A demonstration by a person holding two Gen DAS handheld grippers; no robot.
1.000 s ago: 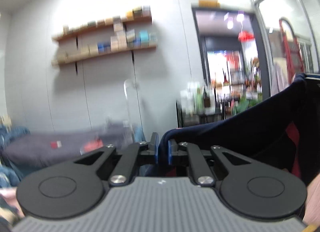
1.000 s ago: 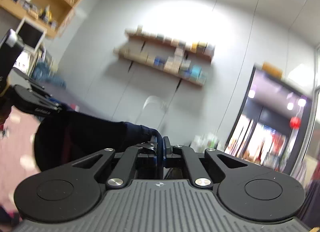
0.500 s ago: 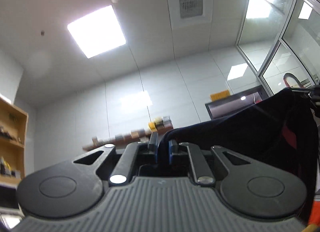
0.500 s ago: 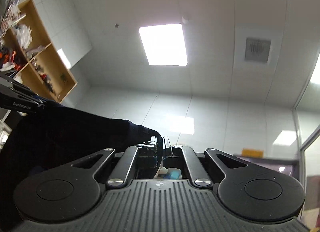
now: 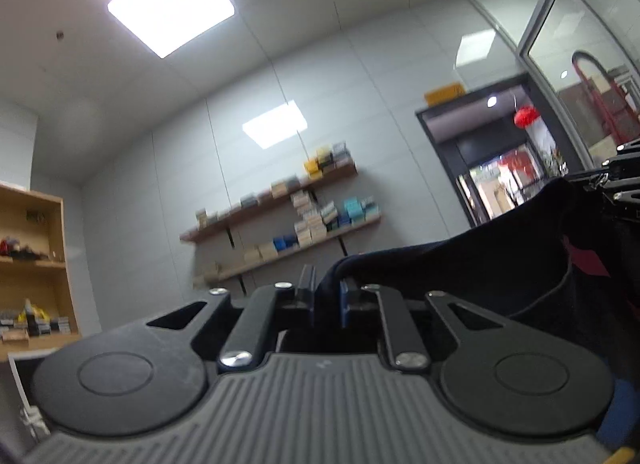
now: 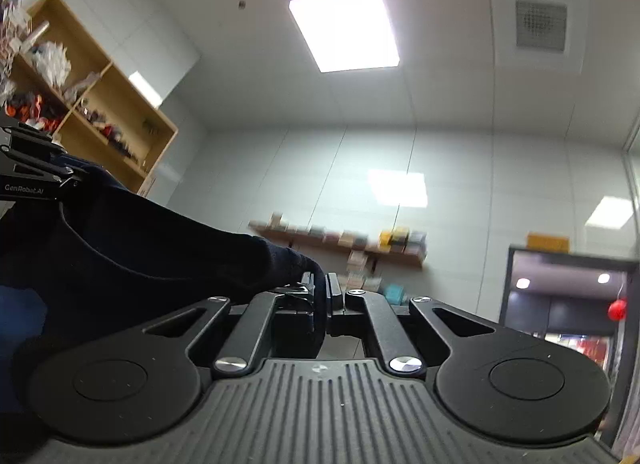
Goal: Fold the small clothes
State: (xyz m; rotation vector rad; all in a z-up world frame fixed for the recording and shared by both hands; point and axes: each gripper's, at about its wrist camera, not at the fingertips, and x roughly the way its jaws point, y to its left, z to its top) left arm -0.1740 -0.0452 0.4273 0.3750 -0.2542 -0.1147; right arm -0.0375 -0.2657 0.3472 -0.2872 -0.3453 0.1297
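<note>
Tilted down since, both claws (image 5: 325, 292) (image 6: 320, 289) pinch garment (image 5: 480, 268).

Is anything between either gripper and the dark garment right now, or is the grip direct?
Nothing visible stands between them. The left gripper is shut on one edge of the navy garment, and the right gripper is shut on the opposite edge, with the cloth hanging between. Both cameras point upward, so the folding surface below is out of view.

Dark blue cloth (image 5: 472, 264) held up in the air

Stretched betw. 2 pinched spots, sagging a bit in the middle; red patch (image 5: 588, 262) on inside, right end; looks soft & thin
</note>
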